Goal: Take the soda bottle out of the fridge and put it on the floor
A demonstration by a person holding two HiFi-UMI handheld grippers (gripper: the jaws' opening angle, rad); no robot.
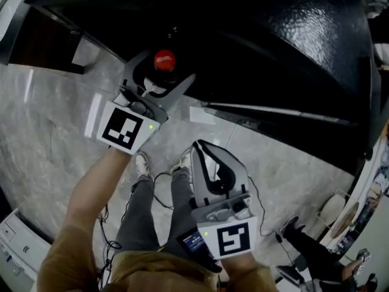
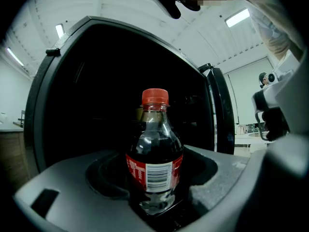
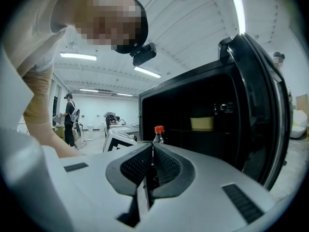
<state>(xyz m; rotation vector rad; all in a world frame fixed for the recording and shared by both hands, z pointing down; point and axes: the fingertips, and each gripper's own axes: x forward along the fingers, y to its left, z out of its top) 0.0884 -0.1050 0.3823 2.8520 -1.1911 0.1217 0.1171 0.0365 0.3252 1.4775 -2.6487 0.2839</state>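
**A:** so where's the soda bottle [image 2: 154,163] at — in the fridge or out?

**B:** it's in the left gripper [image 1: 163,73]. In the left gripper view the jaws pinch its lower body from both sides, with the pads right on the label area. The bottle is upright, red cap [image 2: 155,96] on top, dark soda inside. Behind it is the black fridge [image 1: 273,53], wide open, so the bottle sits just in front of the opening. From the head view I can't tell whether its base touches the floor [image 1: 48,139].

**A:** and the right one?

**B:** the right gripper [image 3: 150,163] has its jaws pressed together with nothing between them. It hangs lower in the head view, over the grey marbled floor and near the person's shoes [image 1: 141,163], well apart from the bottle. Its own view looks past the closed jaws at the bottle's cap and into the fridge — there's a yellowish tub [image 3: 202,123] on a shelf in there, and the fridge door [image 3: 263,105] stands open at the right.
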